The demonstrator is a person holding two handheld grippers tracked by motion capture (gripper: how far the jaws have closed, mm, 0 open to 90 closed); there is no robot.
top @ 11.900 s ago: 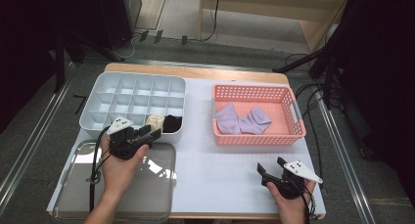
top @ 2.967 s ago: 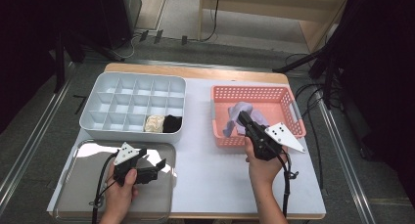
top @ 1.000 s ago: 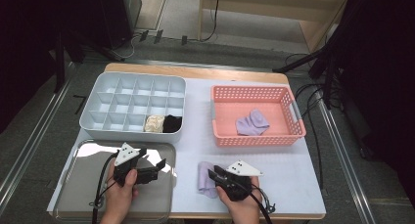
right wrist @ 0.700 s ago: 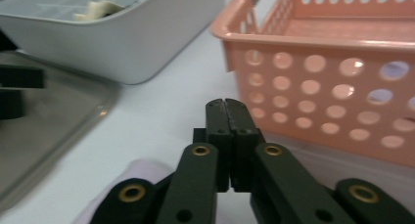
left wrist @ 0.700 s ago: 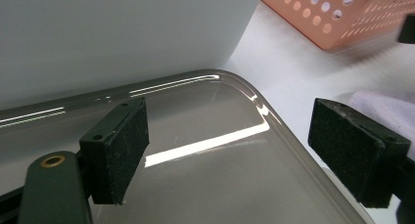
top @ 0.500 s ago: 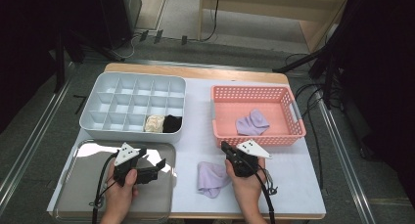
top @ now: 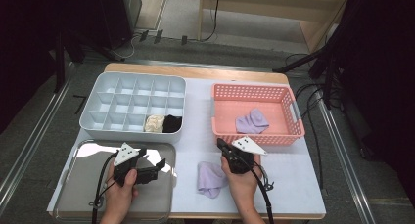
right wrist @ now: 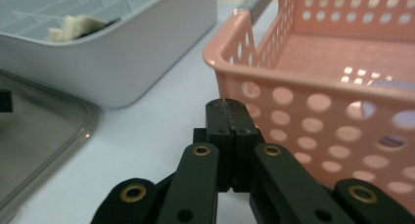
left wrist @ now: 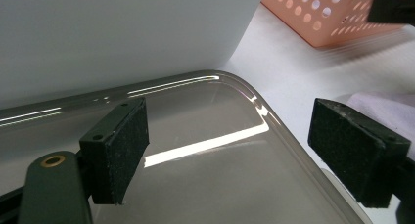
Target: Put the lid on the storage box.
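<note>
The pink basket (top: 288,117) is holding one lilac cloth (top: 252,121); the grey divided organiser (top: 98,106) is keeping a cream roll (top: 155,123) and a black one (top: 172,123) in neighbouring front cells. A second lilac cloth (top: 211,178) is lying on the worktop (top: 293,175) just beside the right claw (top: 221,145), which is sitting clenched on nothing, having reopened a touch, its tip nearing the basket wall. The left claw (top: 160,166) is hanging released over the clear tray (top: 78,185). Bare worktop is stretching right. The tray's front edge is being cropped.

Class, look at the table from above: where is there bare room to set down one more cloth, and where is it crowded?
Bare tabletop lies right of the right tool, below the pink basket. The strip between basket and grey organizer is also free. It is crowded around the lilac cloth, beside the metal tray.
</note>
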